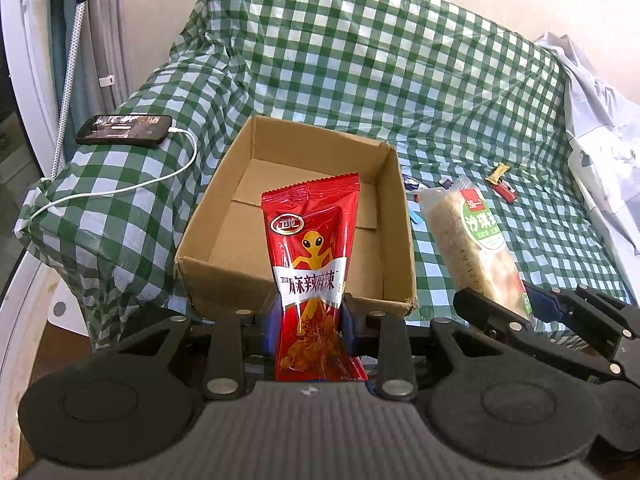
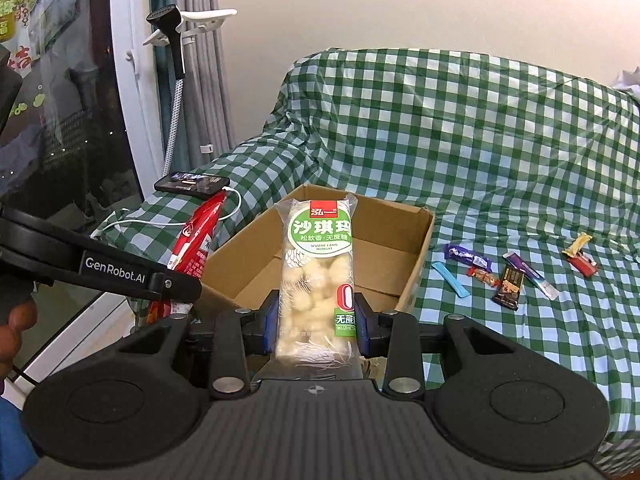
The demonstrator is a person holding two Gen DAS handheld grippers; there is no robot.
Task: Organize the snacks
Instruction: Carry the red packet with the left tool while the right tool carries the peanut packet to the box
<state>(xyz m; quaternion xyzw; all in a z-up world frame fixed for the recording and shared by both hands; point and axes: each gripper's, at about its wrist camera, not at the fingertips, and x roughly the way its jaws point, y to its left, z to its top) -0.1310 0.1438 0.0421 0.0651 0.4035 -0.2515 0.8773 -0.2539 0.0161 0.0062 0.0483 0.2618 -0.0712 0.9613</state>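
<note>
Left wrist view first: nearest to us, our left hand-held gripper (image 1: 308, 320) is clamped on the red snack packet (image 1: 310, 264), whose long axis runs straight out along the fingers, top seam pointing at the cardboard box (image 1: 296, 280) directly beyond. The box's near wall sits just past the fingertips, so we judge a short push forward and a release would drop the packet inside. To the right in the same view, our right hand-held gripper (image 1: 532, 308) is clamped on the pale rice-cake bar (image 1: 476, 240), which lies just beside the box's right wall (outside it, not over it). From the right wrist view the bar (image 2: 318, 280) points lengthwise toward the box (image 2: 416, 280) too, though that hand needs to come leftward; the left is nearer the opening. Farther out, small wrapped sweets (image 2: 508, 280) lie scattered on the checked cover (image 2: 480, 140), well apart from the box. The packet's lower end is cut off by the gripper body, and the box's near floor is hidden behind both snacks.
</note>
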